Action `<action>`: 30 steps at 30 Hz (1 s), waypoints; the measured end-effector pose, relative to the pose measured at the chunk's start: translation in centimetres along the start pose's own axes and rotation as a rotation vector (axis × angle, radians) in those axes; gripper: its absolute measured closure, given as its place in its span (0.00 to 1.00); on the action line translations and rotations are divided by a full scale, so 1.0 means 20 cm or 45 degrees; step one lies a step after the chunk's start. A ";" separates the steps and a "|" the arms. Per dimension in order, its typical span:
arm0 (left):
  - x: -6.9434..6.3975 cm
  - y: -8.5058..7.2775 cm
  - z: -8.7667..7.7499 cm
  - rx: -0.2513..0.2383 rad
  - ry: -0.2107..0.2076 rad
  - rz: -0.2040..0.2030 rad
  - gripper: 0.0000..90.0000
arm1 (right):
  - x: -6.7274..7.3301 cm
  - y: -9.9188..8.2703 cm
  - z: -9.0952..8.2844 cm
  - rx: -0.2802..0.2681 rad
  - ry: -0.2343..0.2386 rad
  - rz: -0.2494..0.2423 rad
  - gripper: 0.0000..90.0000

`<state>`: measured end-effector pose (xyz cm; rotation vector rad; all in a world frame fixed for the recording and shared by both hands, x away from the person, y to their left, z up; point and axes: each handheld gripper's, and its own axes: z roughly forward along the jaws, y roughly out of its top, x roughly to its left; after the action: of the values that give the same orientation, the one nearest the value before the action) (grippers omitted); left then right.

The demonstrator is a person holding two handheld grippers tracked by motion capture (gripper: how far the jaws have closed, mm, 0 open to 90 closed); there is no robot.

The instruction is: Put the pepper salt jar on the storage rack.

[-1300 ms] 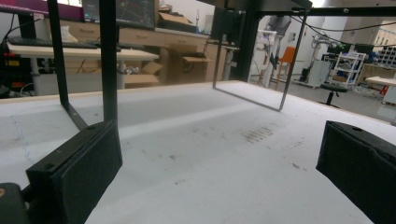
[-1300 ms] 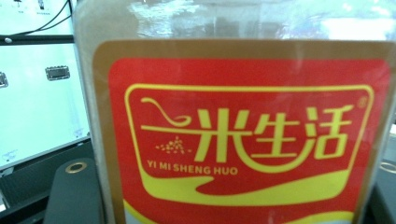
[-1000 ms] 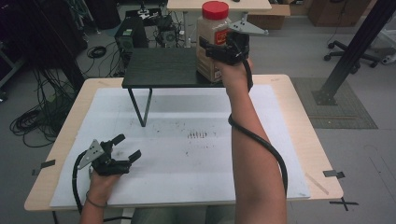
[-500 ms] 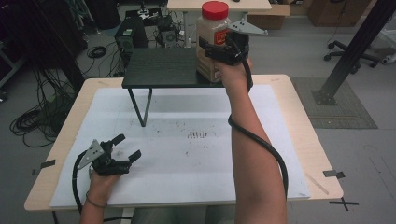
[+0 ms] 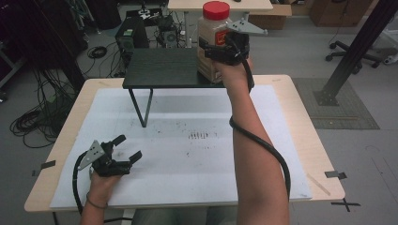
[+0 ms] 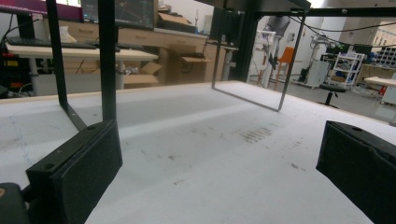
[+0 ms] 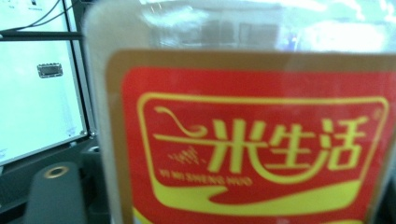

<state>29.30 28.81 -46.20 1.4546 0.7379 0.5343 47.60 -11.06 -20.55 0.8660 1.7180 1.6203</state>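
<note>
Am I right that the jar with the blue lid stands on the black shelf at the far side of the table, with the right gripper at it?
Not quite: the lid is red, as the high view shows. The jar does stand on the black shelf, with the right gripper at it.

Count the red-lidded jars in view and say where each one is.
1: the jar stands on the black stand's right end, at the right gripper, label close in the right gripper view. None seems hidden.

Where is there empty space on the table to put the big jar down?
The white mat lies bare between the left gripper and the person's right forearm. Most of the black shelf left of the red-lidded jar is bare too. It is crowded at the shelf's right end, where the right gripper is at the jar.
</note>
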 end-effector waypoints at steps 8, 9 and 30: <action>0.00 0.00 0.00 -0.001 0.002 0.000 0.00 | 0.00 0.00 0.01 0.003 -0.024 -0.001 0.13; 0.00 0.00 0.00 -0.001 0.002 0.000 0.00 | 0.00 0.00 0.01 0.000 -0.016 0.009 0.12; 0.00 0.00 0.00 0.003 0.009 0.002 0.00 | -0.01 -0.01 -0.02 -0.013 0.013 0.015 0.00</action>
<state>29.29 28.80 -46.20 1.4566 0.7432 0.5398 47.51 -11.49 -20.66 0.8659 1.7132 1.6424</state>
